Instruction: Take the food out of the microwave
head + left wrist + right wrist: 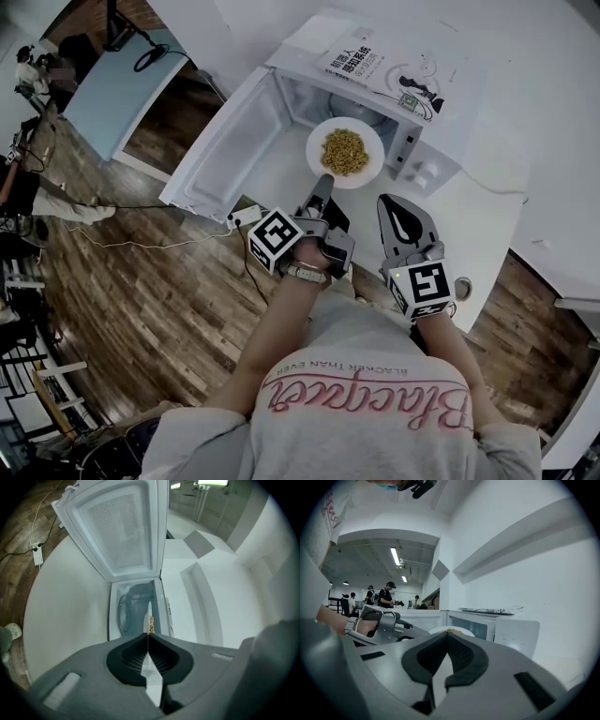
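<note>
Head view: a white counter (487,234) against a white wall carries one microwave (459,103); a wood floor (141,300) spreads to its left. The microwave's door (225,141) hangs wide open on its left side. One book (349,58) lies on top of the microwave, and one power strip (246,217) lies on the floor below the door. One plate (371,141) of food (344,152) sits just at the microwave's open mouth. The left gripper (323,183) is clamped on the plate's near rim. The right gripper (394,202), jaws together and empty, hangs in front of the microwave, right of the plate. A few people (386,595) stand far off in the room.
</note>
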### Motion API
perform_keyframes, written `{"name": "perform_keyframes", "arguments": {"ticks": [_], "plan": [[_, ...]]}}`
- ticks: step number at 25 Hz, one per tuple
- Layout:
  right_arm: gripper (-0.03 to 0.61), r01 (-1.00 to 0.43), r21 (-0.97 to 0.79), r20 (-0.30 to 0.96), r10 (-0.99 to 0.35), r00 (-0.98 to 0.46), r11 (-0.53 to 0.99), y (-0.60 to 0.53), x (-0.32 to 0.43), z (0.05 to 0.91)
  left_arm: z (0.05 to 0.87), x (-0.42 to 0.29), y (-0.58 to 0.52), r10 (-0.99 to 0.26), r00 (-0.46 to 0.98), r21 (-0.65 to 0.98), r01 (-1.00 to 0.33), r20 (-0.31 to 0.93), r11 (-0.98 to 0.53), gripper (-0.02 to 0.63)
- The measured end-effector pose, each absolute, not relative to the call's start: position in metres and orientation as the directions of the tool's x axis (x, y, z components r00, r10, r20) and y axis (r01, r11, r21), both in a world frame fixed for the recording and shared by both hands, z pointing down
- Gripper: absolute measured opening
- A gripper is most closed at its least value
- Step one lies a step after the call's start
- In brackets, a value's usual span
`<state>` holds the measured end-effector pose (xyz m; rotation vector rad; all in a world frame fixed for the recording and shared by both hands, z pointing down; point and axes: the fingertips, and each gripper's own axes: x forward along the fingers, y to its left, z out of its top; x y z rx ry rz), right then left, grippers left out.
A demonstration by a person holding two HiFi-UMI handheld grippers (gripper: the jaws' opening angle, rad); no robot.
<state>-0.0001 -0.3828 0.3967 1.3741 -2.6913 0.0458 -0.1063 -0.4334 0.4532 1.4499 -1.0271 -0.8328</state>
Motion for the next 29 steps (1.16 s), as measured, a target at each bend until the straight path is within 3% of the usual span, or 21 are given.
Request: {"name": "perform_keyframes", "arguments": {"ticks": [29], "plan": [[0.009,-0.837,0.059,0.107,-0.837,-0.537,0.545,-0.378,0.008,0.389,0.422,-0.108,-0.395,-0.938,0.346,0.995,-0.092,-0.001,-0.035,0.012]]}}
